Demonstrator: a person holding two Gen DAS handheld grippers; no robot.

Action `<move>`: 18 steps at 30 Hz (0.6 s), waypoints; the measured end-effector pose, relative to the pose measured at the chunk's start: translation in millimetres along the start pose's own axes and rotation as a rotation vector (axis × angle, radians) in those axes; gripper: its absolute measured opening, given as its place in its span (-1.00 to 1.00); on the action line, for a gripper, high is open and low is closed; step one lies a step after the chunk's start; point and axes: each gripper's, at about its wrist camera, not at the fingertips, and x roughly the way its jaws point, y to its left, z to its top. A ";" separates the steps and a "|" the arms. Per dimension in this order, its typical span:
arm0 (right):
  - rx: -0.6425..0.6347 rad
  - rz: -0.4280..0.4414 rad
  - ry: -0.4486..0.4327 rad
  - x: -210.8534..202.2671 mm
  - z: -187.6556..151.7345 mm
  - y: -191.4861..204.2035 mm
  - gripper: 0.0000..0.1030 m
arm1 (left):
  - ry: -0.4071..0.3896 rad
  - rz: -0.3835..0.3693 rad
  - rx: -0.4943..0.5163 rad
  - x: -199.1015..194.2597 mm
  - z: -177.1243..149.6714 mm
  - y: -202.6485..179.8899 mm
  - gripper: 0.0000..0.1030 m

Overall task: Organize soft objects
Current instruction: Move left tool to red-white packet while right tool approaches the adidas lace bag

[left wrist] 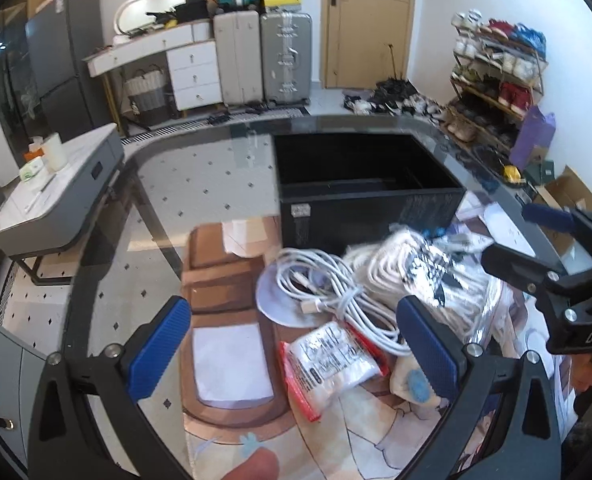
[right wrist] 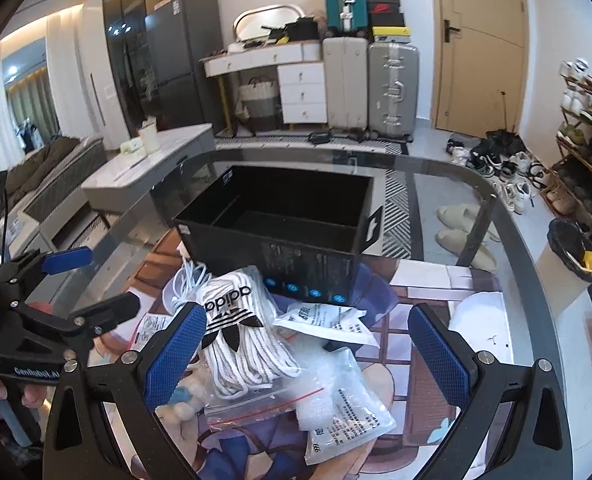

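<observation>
A pile of soft items lies on a printed mat in front of an empty black box (left wrist: pixel 359 184) (right wrist: pixel 280 220). My left gripper (left wrist: pixel 294 346) is open above a white sachet with red edges (left wrist: pixel 331 360) and a coiled white cable (left wrist: pixel 335 292). A clear bag of white laces with a black label (left wrist: pixel 427 272) (right wrist: pixel 236 328) lies just right of them. My right gripper (right wrist: pixel 307 350) is open over that bag, flat white packets (right wrist: pixel 323 320) and a bubble-wrap packet (right wrist: pixel 347 400). Neither gripper holds anything. Each shows in the other's view: right gripper (left wrist: pixel 531 240), left gripper (right wrist: pixel 88 286).
The glass table's curved dark rim (left wrist: pixel 96 248) (right wrist: pixel 507 224) runs round the mat. Beyond it are a low side table (left wrist: pixel 56 196), suitcases (right wrist: pixel 391 92), a shoe rack (left wrist: pixel 495 80), slippers (right wrist: pixel 459 228) and a bin (right wrist: pixel 571 248). A thumb (left wrist: pixel 256 464) shows at the bottom edge.
</observation>
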 end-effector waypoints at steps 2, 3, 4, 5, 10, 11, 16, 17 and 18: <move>-0.013 0.007 0.008 3.8 0.3 3.4 0.99 | 0.020 -0.010 0.011 3.8 -3.0 -2.1 1.00; -0.015 0.016 0.014 6.2 0.5 5.0 0.99 | 0.025 -0.015 0.014 5.4 -4.3 -2.7 1.00; -0.015 0.030 0.021 8.6 0.5 6.0 0.99 | 0.032 -0.019 0.016 6.4 -5.5 -2.9 1.00; -0.012 0.045 0.031 10.5 0.5 6.4 0.99 | 0.039 -0.020 0.019 7.2 -6.8 -3.4 1.00; -0.046 0.075 0.065 22.4 2.2 17.8 0.99 | 0.062 -0.036 0.033 8.1 -11.9 -3.6 1.00; -0.059 0.087 0.075 25.3 2.5 21.7 0.99 | 0.068 -0.037 0.037 8.7 -12.8 -3.4 1.00; -0.087 0.171 0.121 37.0 4.3 34.4 0.99 | 0.101 -0.037 0.063 11.8 -16.9 -2.4 1.00; -0.088 0.180 0.128 38.7 4.5 37.0 0.99 | 0.106 -0.034 0.069 12.1 -18.4 -2.2 1.00; -0.091 0.186 0.137 40.4 4.7 38.1 0.99 | 0.111 -0.035 0.072 12.4 -19.5 -1.7 1.00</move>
